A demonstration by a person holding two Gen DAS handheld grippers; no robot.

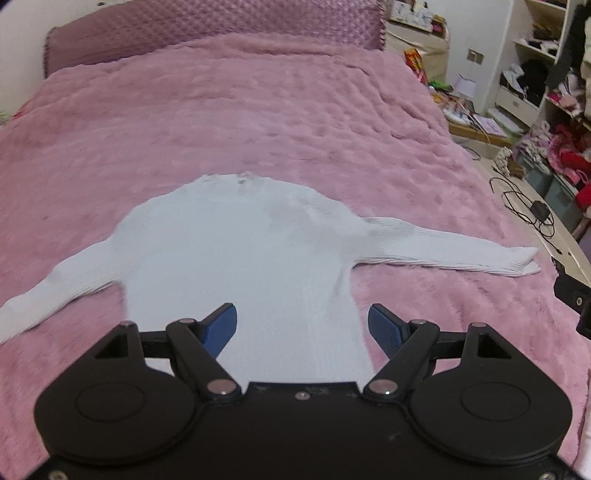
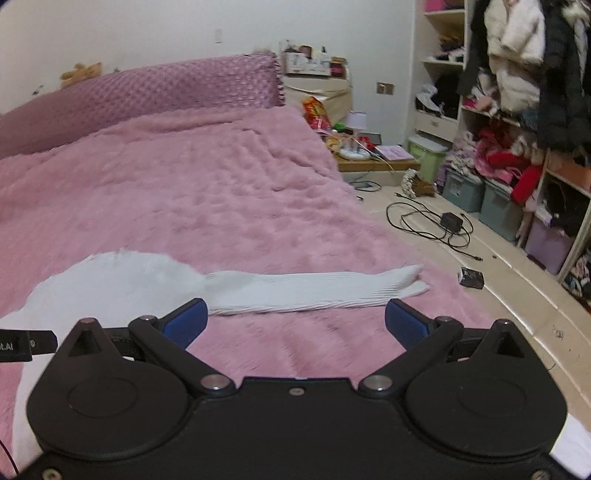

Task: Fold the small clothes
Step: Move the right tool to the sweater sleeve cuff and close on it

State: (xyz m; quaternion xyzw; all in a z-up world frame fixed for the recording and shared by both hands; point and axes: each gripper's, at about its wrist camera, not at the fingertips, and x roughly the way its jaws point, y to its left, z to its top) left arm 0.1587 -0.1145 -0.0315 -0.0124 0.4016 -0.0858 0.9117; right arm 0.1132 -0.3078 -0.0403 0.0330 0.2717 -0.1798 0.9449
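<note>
A small white ribbed sweater (image 1: 240,254) lies flat on the pink blanket, neck away from me, both sleeves spread sideways. My left gripper (image 1: 303,325) hangs open over the lower body of the sweater, its blue pads wide apart and holding nothing. In the right wrist view the sweater's right sleeve (image 2: 317,290) stretches across the blanket just beyond my right gripper (image 2: 295,319), which is open and empty above bare blanket. The sweater's body (image 2: 110,280) shows at the left there. The hem is hidden behind the left gripper.
The pink fuzzy blanket (image 1: 258,122) covers the bed, with a purple headboard cushion (image 1: 207,29) at the far end. The bed's right edge drops to a floor with black cables (image 2: 432,221), storage bins (image 2: 480,195) and cluttered shelves with hanging coats (image 2: 517,55).
</note>
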